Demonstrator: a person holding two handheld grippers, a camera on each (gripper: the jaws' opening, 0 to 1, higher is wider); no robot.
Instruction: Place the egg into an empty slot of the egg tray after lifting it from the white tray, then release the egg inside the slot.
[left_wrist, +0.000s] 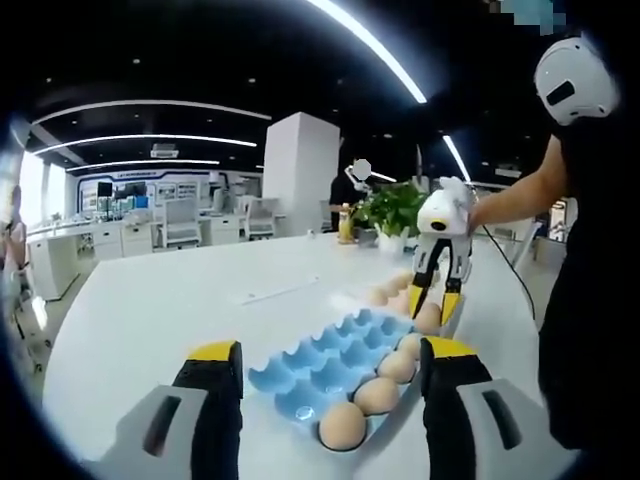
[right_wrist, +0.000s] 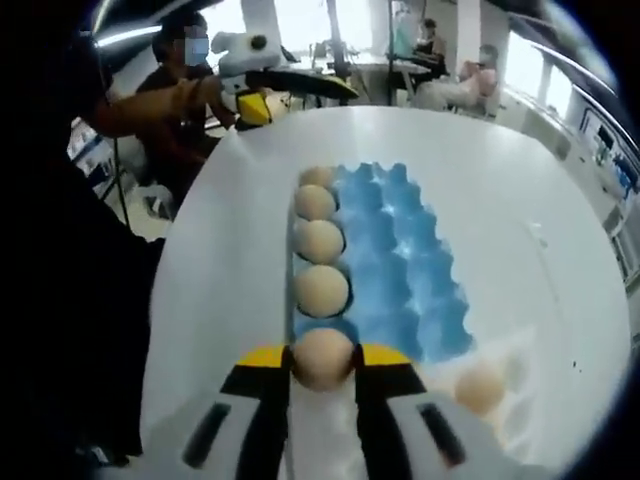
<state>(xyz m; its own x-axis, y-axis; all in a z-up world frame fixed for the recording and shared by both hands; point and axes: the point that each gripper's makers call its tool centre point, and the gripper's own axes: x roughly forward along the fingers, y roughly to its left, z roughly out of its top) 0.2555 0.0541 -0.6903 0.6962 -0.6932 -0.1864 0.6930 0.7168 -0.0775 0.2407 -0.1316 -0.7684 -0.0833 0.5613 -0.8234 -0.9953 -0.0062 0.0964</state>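
Note:
The blue egg tray (left_wrist: 330, 360) (right_wrist: 400, 270) lies on the white table, with several eggs (right_wrist: 322, 290) in a row along one edge. My right gripper (right_wrist: 322, 358) is shut on an egg (right_wrist: 322, 372) at the near end of that row, just over the tray's edge. In the left gripper view that same right gripper (left_wrist: 432, 305) points down with the egg (left_wrist: 428, 320) at the tray's far end. My left gripper (left_wrist: 330, 350) stands open before the tray, with nothing between its jaws. The white tray (right_wrist: 525, 395) holds another egg (right_wrist: 480, 387).
A person stands at the table's edge (left_wrist: 590, 300), an arm stretched to the right gripper. More eggs (left_wrist: 385, 292) lie beyond the blue tray. A potted plant (left_wrist: 392, 212) and a bottle (left_wrist: 346, 224) stand at the table's far end. The left gripper (right_wrist: 250, 100) shows beyond the tray.

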